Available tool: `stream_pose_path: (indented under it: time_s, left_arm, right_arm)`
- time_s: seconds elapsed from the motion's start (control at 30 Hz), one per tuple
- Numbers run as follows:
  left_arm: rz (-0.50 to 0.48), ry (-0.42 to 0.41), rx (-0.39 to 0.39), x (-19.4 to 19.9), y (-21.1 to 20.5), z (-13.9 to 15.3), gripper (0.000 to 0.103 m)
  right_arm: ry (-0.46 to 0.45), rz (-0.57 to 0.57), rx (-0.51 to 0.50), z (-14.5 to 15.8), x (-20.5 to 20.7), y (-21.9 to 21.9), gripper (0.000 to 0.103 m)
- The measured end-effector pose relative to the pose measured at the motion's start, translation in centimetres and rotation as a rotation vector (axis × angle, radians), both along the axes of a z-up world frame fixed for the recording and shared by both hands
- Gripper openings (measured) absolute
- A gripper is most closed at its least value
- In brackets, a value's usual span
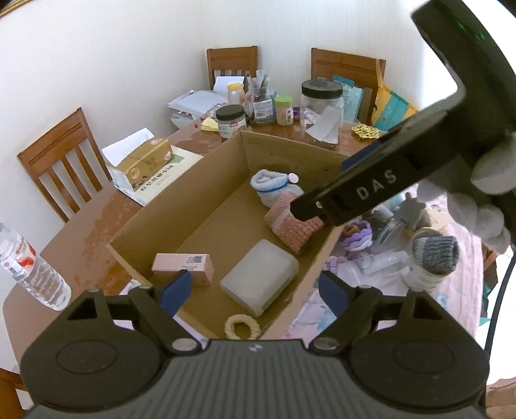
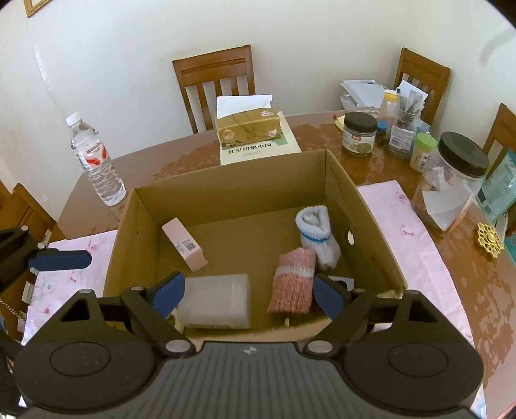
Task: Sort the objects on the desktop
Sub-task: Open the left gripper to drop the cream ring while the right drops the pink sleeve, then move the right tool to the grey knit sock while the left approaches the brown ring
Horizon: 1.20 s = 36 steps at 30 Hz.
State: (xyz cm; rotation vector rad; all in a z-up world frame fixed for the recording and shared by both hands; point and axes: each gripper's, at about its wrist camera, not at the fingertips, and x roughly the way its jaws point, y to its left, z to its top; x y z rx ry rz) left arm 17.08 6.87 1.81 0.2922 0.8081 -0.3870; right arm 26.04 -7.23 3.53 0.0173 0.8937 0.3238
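Both tools point(image 1: 254, 290) point(image 2: 248, 291) agape above cardboard box point(image 2: 364, 206)

A plain cream wall point(image 2: 129, 64) closes the room behind the counter point(image 2: 380, 167), with the corner of a gilt picture frame point(image 2: 32, 8) at the upper left in the right wrist view. The counter is glossy reddish-brown wood, its finish worn in pale patches, and soft daylight glints off it. Wooden slat-back chairs stand around it against the wall: one point(image 2: 214, 87) at the far side, two more point(image 2: 422, 80) at the right, and, in the left wrist view, one point(image 1: 63, 161) at the left edge. A pale pink flowered cloth point(image 2: 406, 232) covers part of the near counter.
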Motion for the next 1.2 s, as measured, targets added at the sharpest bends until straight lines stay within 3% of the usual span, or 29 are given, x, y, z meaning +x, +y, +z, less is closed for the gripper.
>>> stream_pose_path:
  time_s: [0.7,1.2]
  left_arm:
    - [-0.083,-0.016,-0.054,-5.2,-1.6,0.1,0.09]
    - [-0.218,0.02,-0.076,-7.9,-4.7,-2.0,0.09]
  right_arm:
    - [-0.052,-0.091,0.0,-0.4,-9.4,-2.8,0.096]
    - [-0.033,-0.272,0.005,-3.0,-15.6,-6.4,0.096]
